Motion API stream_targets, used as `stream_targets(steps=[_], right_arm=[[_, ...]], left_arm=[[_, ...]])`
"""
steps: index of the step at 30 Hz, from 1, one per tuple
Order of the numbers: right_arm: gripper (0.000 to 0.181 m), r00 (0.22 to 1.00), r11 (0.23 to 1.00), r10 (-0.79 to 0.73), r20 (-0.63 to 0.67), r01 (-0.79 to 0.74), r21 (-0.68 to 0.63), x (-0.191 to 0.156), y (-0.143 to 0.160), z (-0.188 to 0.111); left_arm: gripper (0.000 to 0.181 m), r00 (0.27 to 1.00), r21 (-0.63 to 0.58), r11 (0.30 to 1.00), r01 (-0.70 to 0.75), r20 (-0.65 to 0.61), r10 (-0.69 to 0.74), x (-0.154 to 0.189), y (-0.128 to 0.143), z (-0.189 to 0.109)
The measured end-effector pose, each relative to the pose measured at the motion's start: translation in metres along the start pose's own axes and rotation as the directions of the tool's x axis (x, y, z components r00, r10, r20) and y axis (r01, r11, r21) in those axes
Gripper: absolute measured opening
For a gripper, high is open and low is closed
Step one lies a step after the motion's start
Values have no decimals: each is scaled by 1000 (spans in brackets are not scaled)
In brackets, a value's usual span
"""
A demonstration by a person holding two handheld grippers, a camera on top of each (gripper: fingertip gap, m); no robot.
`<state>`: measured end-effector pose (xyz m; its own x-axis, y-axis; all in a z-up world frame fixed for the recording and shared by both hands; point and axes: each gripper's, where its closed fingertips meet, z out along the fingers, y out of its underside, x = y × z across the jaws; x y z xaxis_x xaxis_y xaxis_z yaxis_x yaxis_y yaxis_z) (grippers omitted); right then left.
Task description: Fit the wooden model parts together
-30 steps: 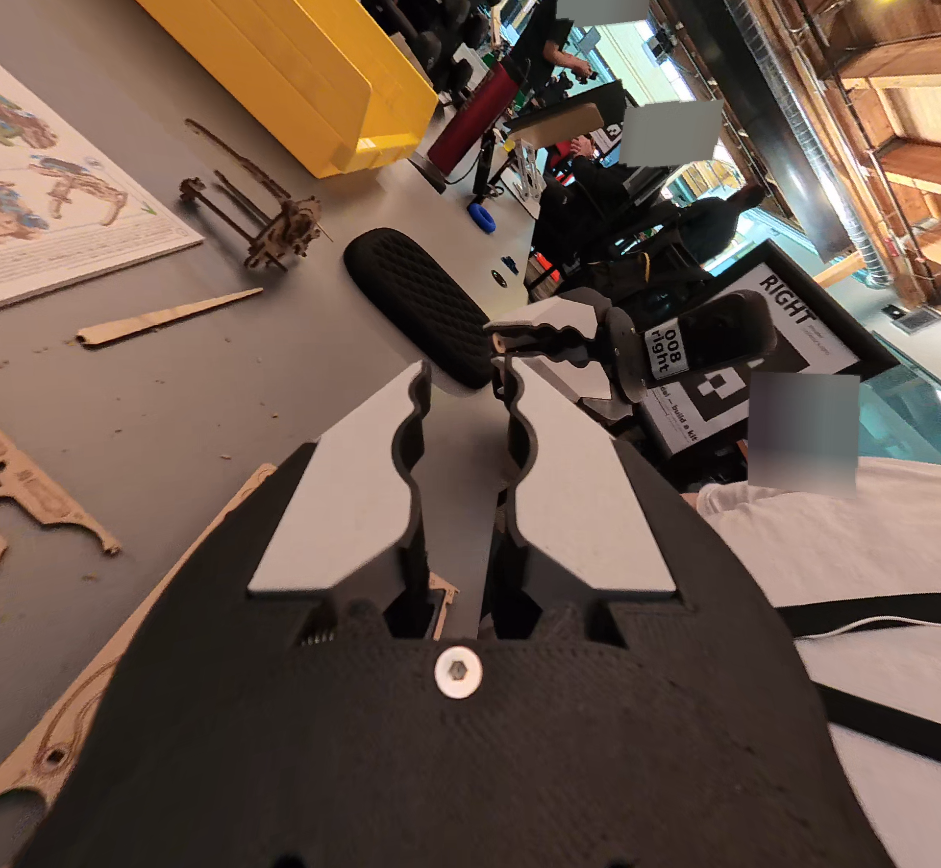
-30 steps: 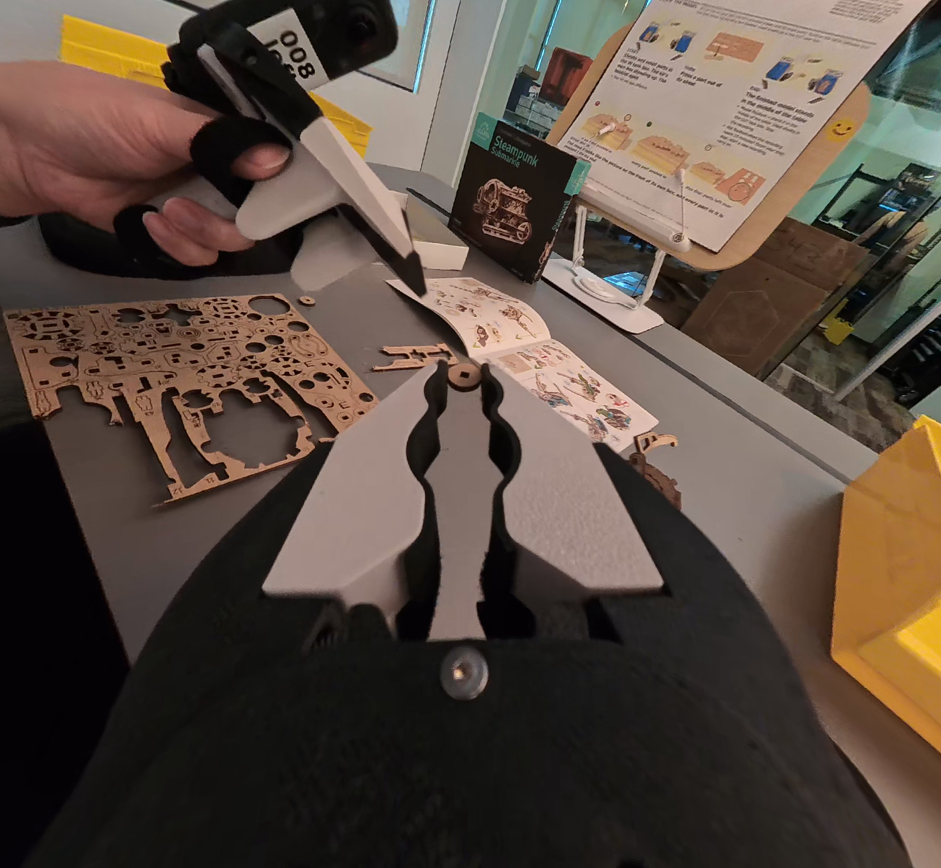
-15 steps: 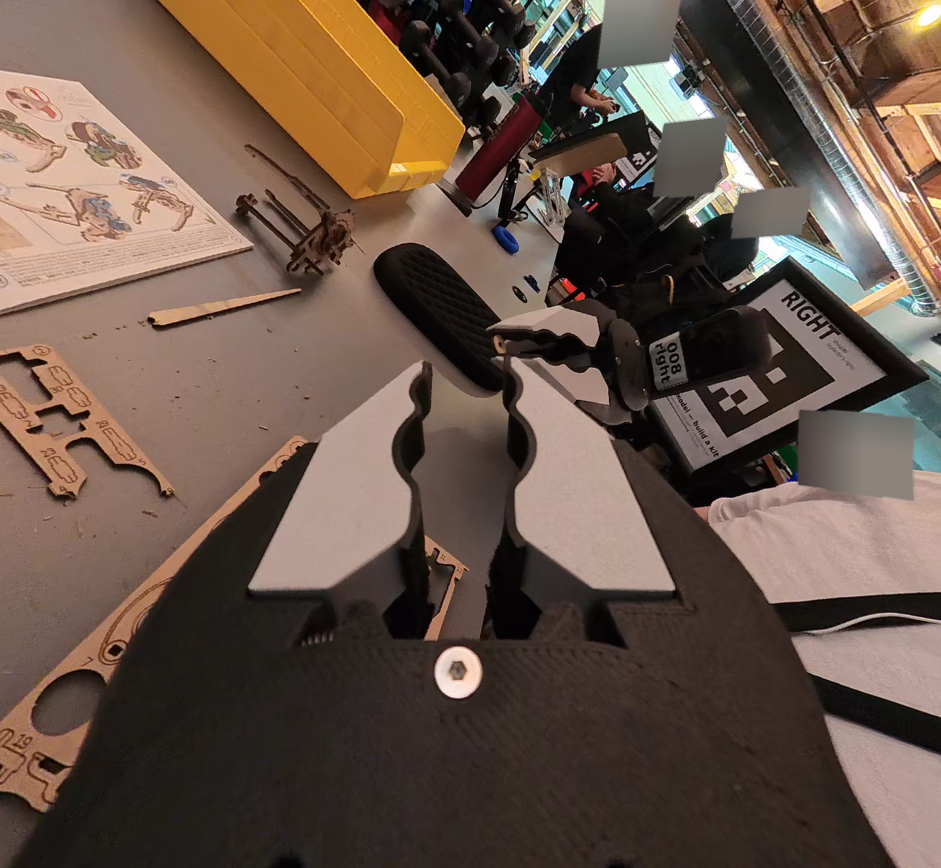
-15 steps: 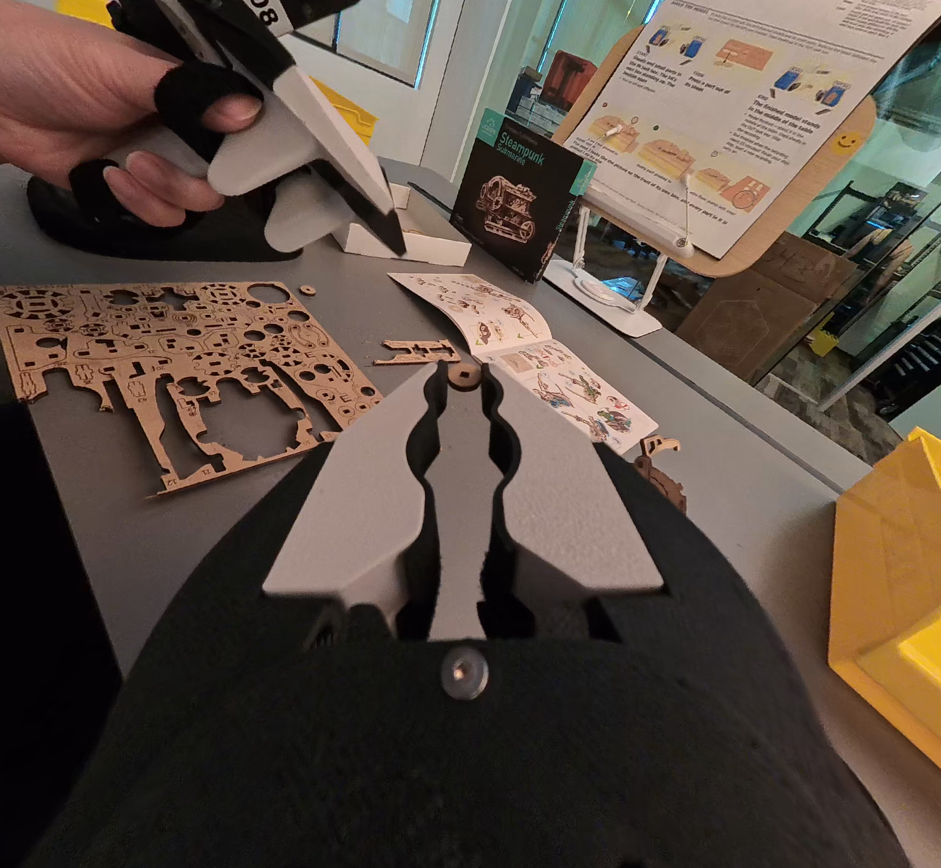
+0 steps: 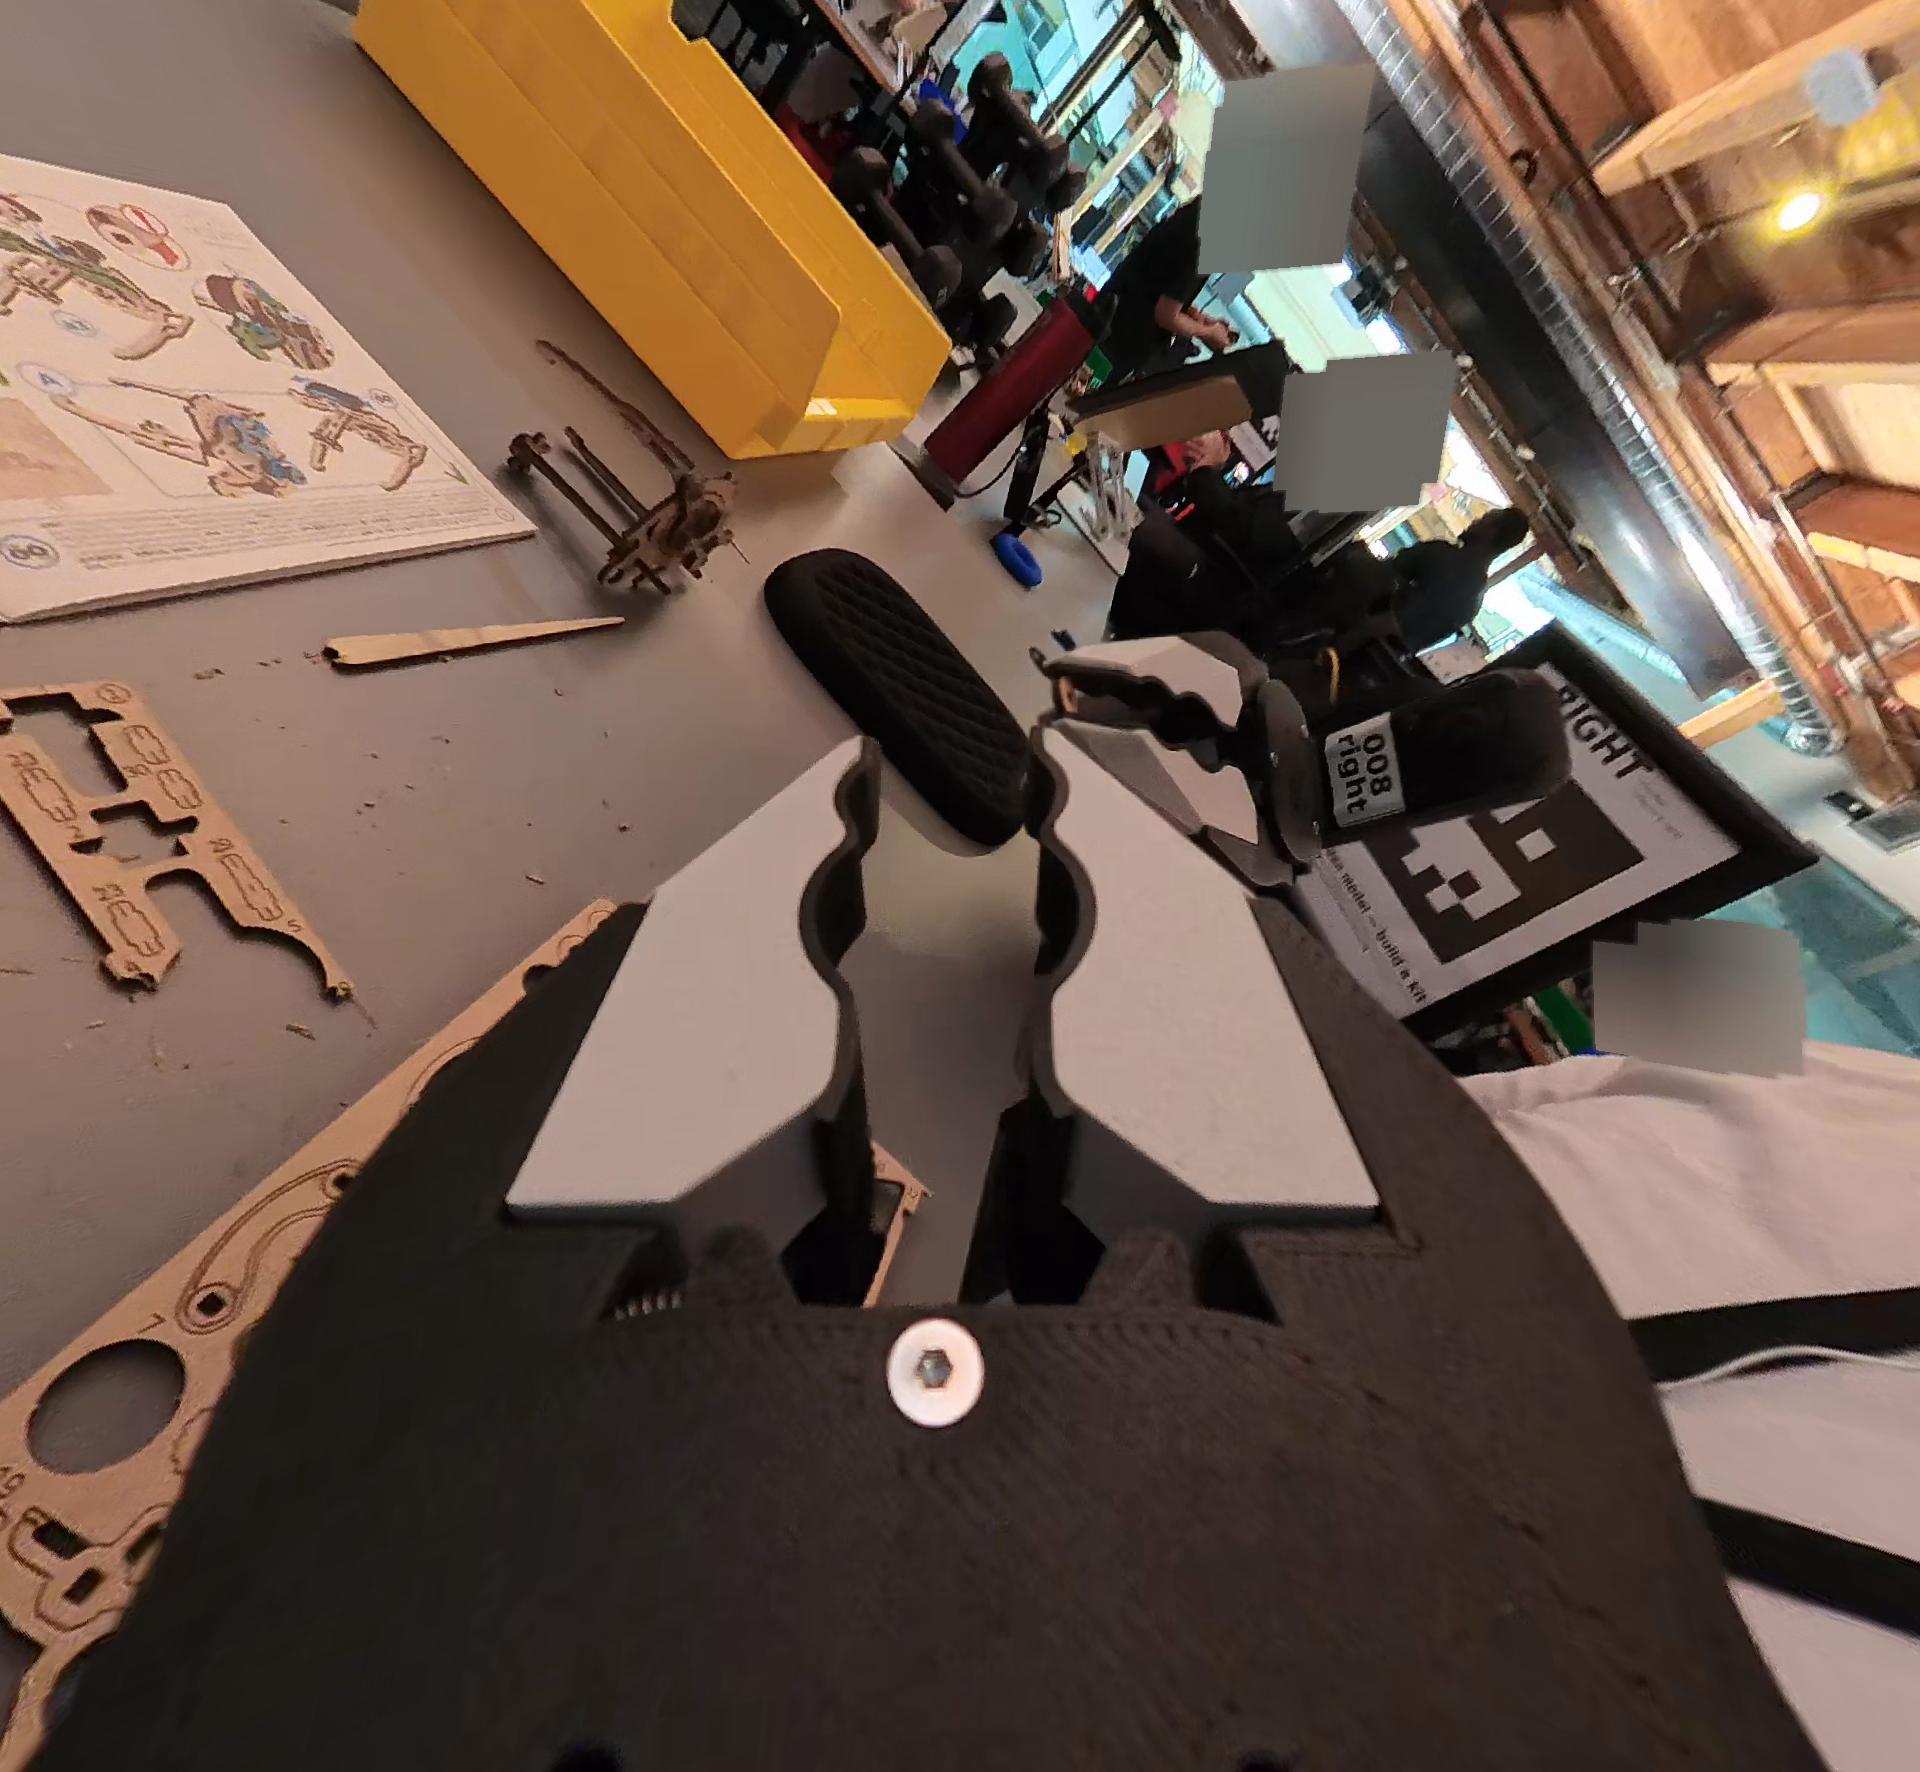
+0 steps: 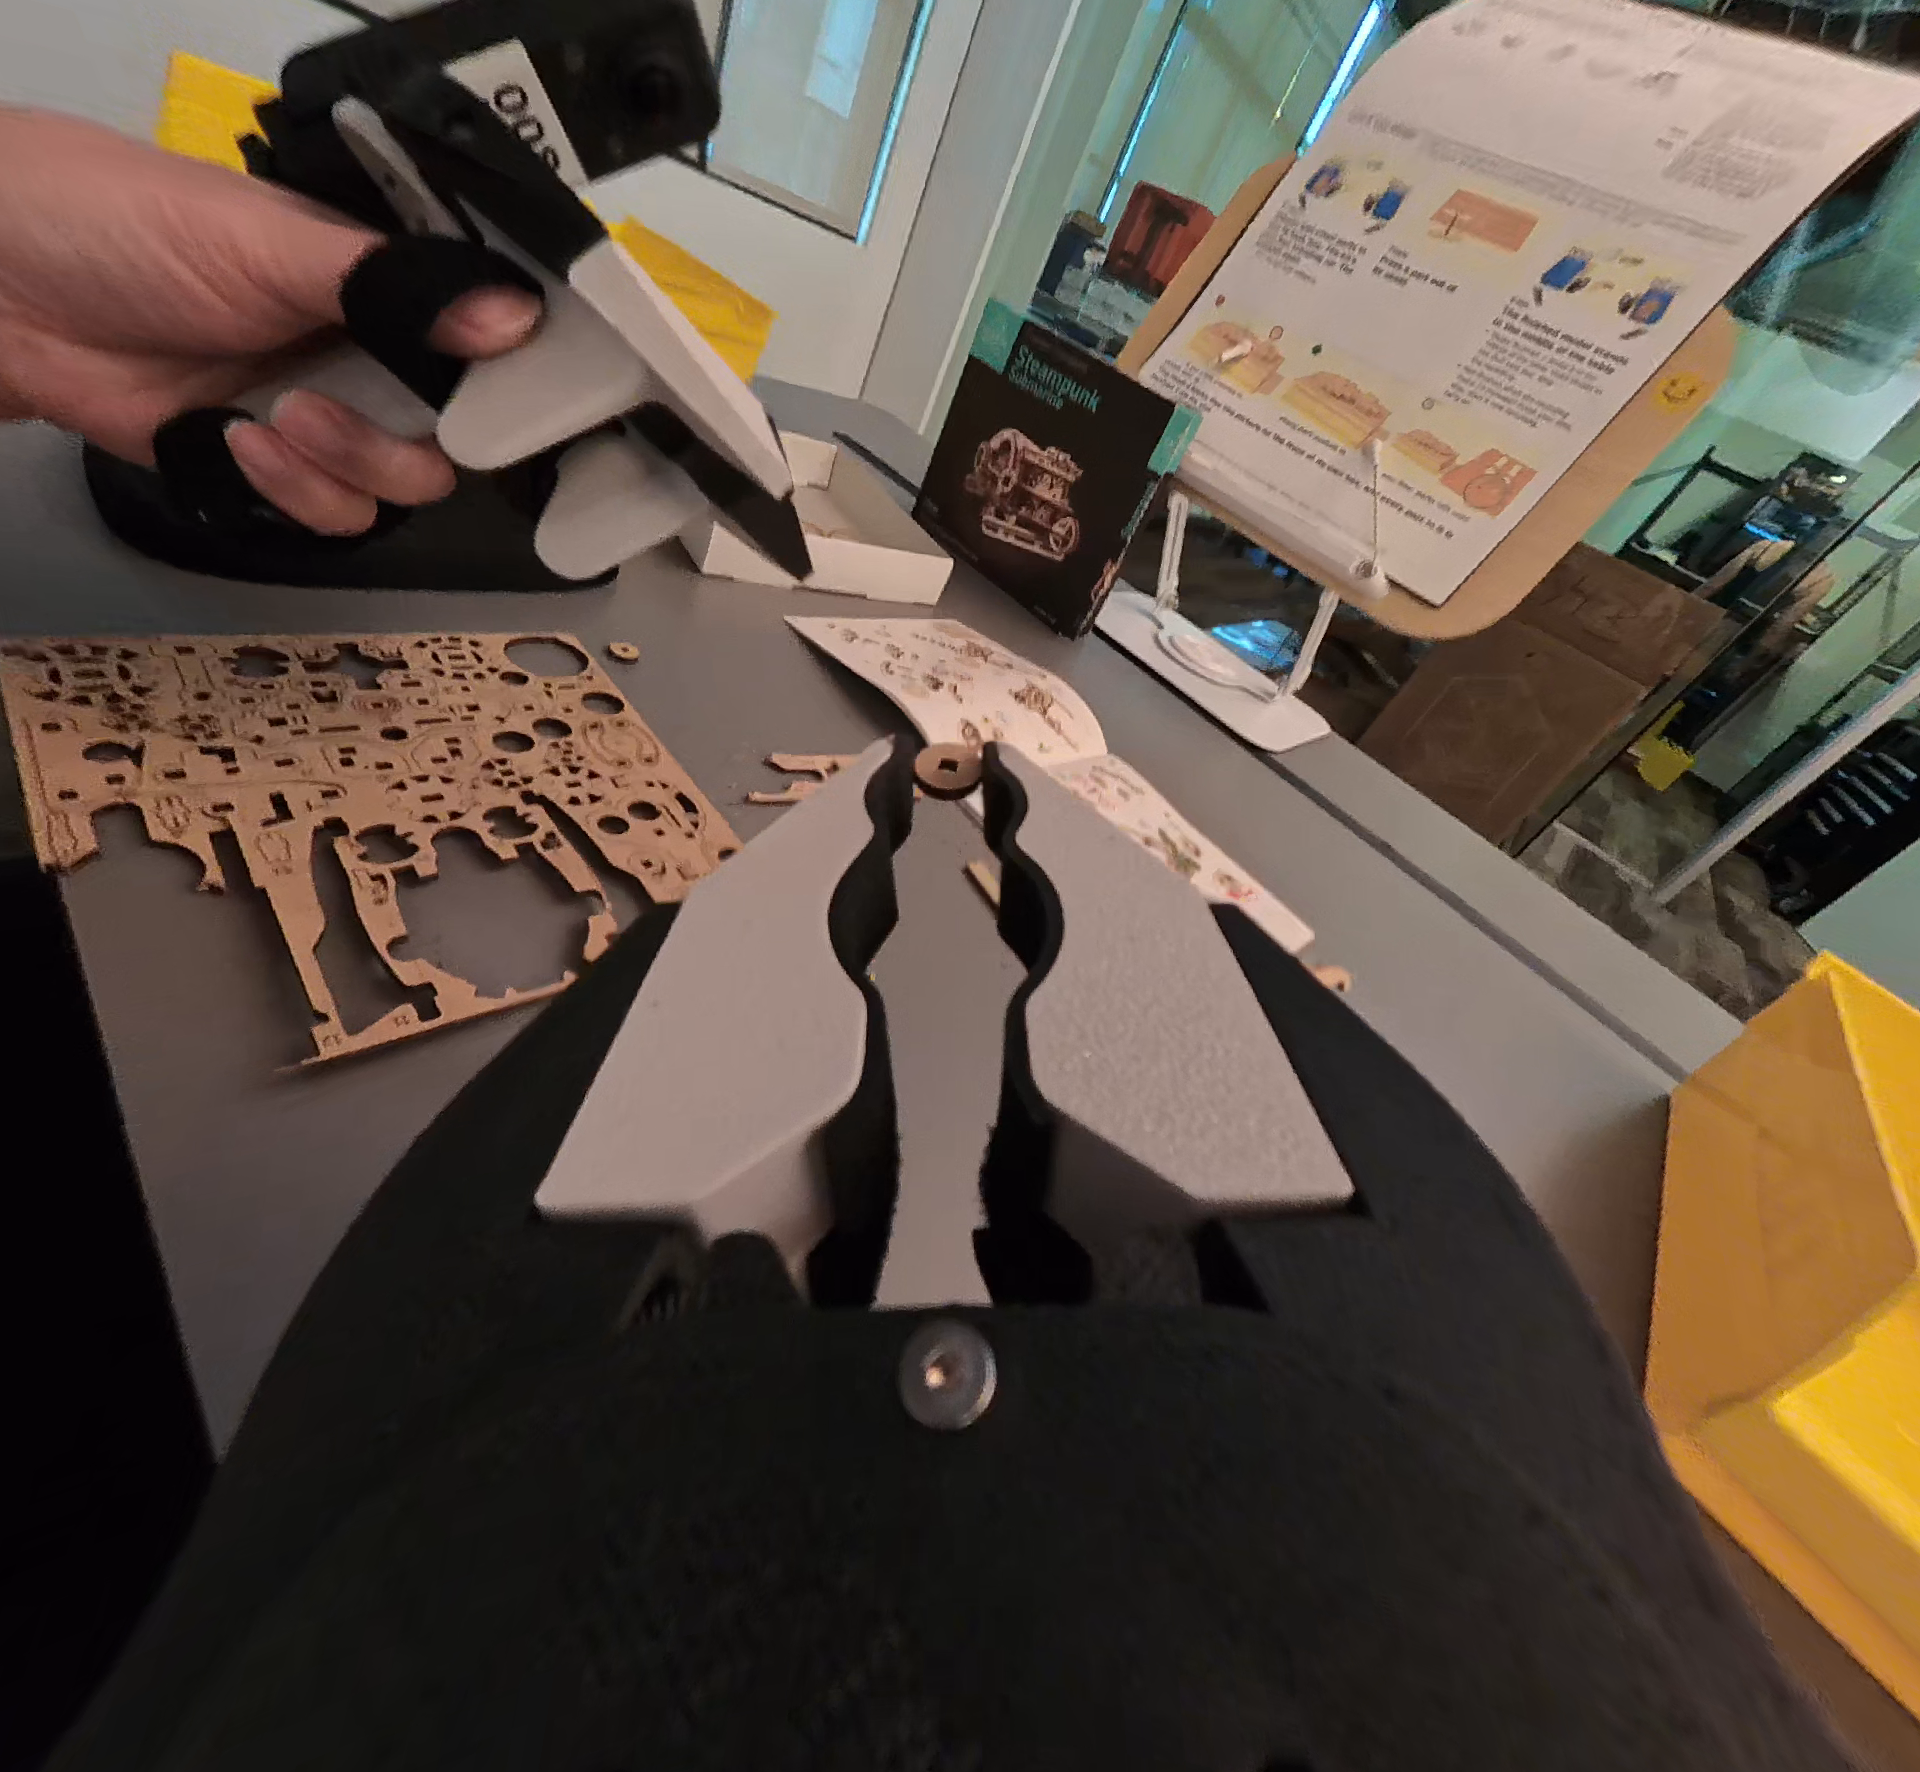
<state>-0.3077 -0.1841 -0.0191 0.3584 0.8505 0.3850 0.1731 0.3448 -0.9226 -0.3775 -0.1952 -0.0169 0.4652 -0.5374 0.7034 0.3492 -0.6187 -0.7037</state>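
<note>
My right gripper is shut on a small round wooden disc with a square hole, held above the grey table. My left gripper is open and empty in the air. It also shows in the right wrist view, held by a hand at upper left. The right gripper sits just beyond the left fingertips. A dark, partly built wooden model lies on the table. A punched-out wooden sheet lies flat to the left.
An instruction booklet lies open. A wooden fret piece and a thin sliver lie nearby. A yellow bin, a black pad, the kit box and an instruction board on a stand surround the work area. One gripper's finger ends stand about 8 cm off the other's.
The left wrist view has swung and pulled back, showing more of the table and booklet. The left gripper shifted slightly. The right gripper stays shut on the disc.
</note>
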Motion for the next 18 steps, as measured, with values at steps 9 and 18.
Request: stream_targets(steps=[9, 18], right_arm=[[11, 994, 1000, -20, 108, 18, 24, -19, -14, 19], [11, 975, 997, -65, 215, 55, 49, -44, -19, 30]], left_arm=[[26, 995, 44, 996, 81, -64, -78, 6, 8, -1], [26, 979, -5, 991, 134, -152, -134, 15, 21, 8]])
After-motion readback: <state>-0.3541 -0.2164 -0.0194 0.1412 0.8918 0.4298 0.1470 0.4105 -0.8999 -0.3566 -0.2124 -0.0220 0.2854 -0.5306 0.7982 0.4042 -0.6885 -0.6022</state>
